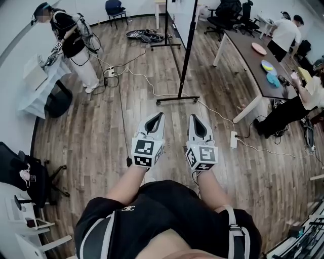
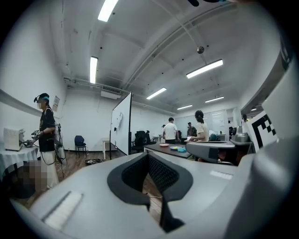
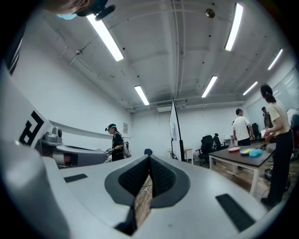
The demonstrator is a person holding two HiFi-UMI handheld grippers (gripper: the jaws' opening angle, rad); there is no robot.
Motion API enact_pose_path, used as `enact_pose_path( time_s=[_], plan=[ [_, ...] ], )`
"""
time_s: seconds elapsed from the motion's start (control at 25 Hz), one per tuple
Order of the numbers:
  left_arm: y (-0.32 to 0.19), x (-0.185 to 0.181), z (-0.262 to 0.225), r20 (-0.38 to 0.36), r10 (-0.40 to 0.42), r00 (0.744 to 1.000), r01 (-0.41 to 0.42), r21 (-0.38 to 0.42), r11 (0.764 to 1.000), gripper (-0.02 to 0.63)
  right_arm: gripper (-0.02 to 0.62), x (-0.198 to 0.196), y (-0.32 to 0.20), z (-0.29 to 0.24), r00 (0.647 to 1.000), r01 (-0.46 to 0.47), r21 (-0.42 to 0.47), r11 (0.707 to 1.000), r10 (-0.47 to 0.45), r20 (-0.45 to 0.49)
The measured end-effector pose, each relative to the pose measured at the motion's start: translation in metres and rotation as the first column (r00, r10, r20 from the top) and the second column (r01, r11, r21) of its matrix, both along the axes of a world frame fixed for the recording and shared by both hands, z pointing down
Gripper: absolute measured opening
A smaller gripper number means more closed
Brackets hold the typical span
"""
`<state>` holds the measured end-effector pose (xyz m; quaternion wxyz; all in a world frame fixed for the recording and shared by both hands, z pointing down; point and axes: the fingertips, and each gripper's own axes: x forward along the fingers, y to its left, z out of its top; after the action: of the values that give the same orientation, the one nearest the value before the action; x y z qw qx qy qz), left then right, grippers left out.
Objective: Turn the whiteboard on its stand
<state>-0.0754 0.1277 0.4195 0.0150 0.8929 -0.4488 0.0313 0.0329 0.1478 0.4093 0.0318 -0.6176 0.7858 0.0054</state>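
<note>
The whiteboard (image 1: 181, 20) stands edge-on at the far middle of the room on a black wheeled stand (image 1: 177, 98). It is some way ahead of both grippers and neither touches it. My left gripper (image 1: 161, 116) and right gripper (image 1: 193, 117) are held side by side above the wood floor, pointing at the stand's foot. Both are shut with nothing between the pads. The left gripper view shows the whiteboard's white face (image 2: 122, 125) past the closed left gripper (image 2: 148, 157). In the right gripper view the whiteboard (image 3: 175, 128) is a thin upright line beyond the closed right gripper (image 3: 149, 158).
White cables (image 1: 147, 78) and a power strip (image 1: 233, 139) lie on the floor near the stand's foot. A long dark table (image 1: 253, 55) with plates stands at right, with people around it. At left a person (image 1: 76, 43) stands by a white table (image 1: 38, 83). Office chairs (image 1: 228, 15) stand at the back.
</note>
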Motion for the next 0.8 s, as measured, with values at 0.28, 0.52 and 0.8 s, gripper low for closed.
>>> enact_pose_path(
  time_s=[0.28,0.52,0.8],
  plan=[
    [-0.003,-0.025,0.0,0.001,0.017,1.0,-0.017,0.019,1.0,0.009,0.006,-0.031,-0.01,0.005,1.0,-0.002,-0.005,1.0,0.002,-0.014],
    [-0.015,-0.066,0.005,-0.01,0.014,1.0,-0.014,0.023,1.0,0.009,0.006,-0.065,-0.017,0.009,1.0,-0.019,-0.003,1.0,0.019,-0.018],
    [-0.028,-0.084,0.011,-0.001,0.025,1.0,-0.025,0.014,1.0,0.009,0.006,-0.074,-0.028,0.016,0.998,-0.059,-0.013,0.998,0.059,-0.02]
  ],
)
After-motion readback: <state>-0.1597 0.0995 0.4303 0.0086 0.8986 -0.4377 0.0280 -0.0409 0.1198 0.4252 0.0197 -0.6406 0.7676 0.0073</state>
